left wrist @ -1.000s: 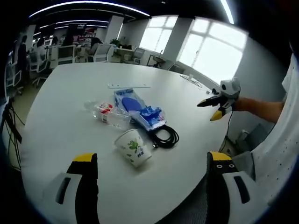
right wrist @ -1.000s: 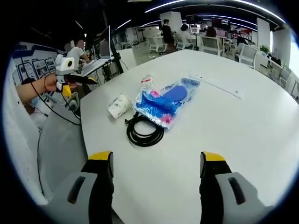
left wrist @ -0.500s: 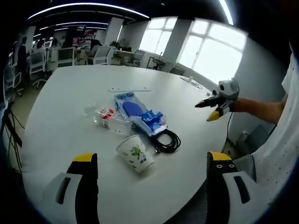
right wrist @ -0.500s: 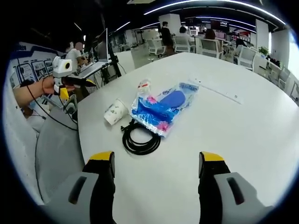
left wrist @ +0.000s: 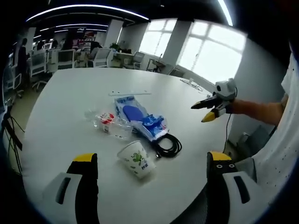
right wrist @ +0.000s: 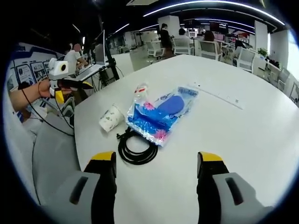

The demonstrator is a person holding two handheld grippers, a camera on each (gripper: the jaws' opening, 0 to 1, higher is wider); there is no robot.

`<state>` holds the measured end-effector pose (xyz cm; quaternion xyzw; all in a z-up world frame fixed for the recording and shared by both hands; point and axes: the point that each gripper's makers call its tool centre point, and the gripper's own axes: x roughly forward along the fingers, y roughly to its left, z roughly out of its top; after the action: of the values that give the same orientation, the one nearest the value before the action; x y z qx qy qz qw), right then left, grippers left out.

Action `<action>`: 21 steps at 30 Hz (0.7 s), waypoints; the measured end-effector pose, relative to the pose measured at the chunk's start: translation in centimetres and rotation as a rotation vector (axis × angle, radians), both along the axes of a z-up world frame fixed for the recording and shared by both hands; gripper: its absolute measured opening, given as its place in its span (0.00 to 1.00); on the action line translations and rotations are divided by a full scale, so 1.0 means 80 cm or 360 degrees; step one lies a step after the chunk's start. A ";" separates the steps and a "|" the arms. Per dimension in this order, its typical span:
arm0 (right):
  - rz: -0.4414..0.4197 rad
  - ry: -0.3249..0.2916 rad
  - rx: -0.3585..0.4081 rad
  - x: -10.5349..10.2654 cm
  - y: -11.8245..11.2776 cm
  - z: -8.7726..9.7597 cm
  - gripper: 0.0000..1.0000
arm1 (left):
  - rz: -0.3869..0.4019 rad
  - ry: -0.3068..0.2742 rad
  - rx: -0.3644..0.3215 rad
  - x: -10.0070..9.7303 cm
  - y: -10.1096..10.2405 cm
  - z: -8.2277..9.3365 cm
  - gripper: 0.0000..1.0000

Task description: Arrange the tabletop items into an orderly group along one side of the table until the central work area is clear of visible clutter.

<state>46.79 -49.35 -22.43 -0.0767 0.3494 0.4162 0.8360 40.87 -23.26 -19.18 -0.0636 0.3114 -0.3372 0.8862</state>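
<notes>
Jaws of the left gripper (left wrist: 148, 163) stand spread over the white table (left wrist: 60, 98), gripping nothing, and the right gripper (right wrist: 155, 161) is likewise spread and empty. Nearest lies a tipped paper cup (left wrist: 136, 159), just beside a coiled black cable (left wrist: 168, 145). Beyond, a blue plastic package (left wrist: 138, 115) touches the cable, with a clear plastic bottle (left wrist: 108, 122) beside it.

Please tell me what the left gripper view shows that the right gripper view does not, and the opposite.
Left gripper view alone: bright windows behind the table.
Right gripper view alone: a tripod and a blue poster wall.
Both: the white table, paper cup on its side, coiled black cable, blue plastic bag, clear bottle, and both grippers open, holding nothing.
</notes>
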 end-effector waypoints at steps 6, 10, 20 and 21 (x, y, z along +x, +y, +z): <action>-0.0018 -0.0001 0.0018 0.008 0.002 0.000 0.69 | 0.0000 -0.0010 -0.0004 0.006 -0.001 0.003 1.00; -0.0037 -0.0005 0.0023 0.014 0.004 0.000 0.68 | 0.0012 -0.0018 -0.0008 0.011 -0.002 0.004 1.00; -0.0055 -0.0005 0.0025 0.027 0.011 -0.006 0.66 | 0.0006 -0.0032 -0.0017 0.023 -0.007 0.007 1.00; -0.0055 -0.0004 0.0023 0.029 0.011 -0.007 0.65 | 0.0005 -0.0035 -0.0015 0.024 -0.007 0.008 1.00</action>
<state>49.11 -48.46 -23.01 -0.0650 0.3466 0.4040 0.8441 42.79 -23.80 -18.57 -0.0644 0.3000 -0.3380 0.8897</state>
